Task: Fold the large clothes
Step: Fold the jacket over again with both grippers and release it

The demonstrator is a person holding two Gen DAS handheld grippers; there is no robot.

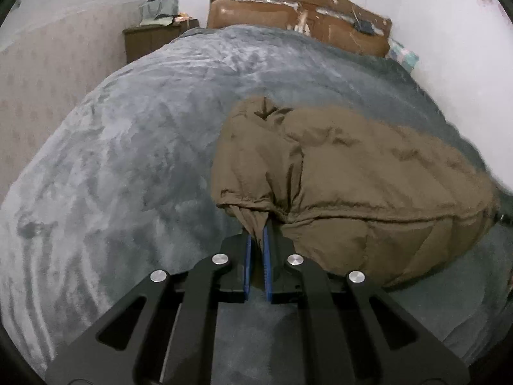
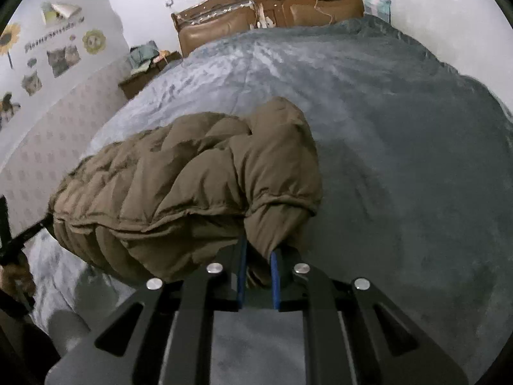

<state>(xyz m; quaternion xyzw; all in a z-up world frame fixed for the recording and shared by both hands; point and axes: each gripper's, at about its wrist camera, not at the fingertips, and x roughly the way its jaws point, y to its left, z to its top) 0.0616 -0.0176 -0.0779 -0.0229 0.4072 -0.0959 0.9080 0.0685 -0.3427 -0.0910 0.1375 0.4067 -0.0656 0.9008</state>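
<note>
Your left claw [image 1: 256, 240] pinched tight on gathered hem of brown puffer jacket [image 1: 352, 173]. Your right claw [image 2: 259, 256] clamped on jacket's other corner. Jacket bulk bunched just ahead of both claws, over grey bed blanket [image 1: 128, 147].

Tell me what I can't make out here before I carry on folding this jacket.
- Left view: jacket far end, cut by the right edge and blurred.
- Right view: the fabric deep inside the right gripper, hidden by bunched cloth.
- Both views: jacket underside, against the blanket.
- Left gripper: which hem part it pinches.
</note>
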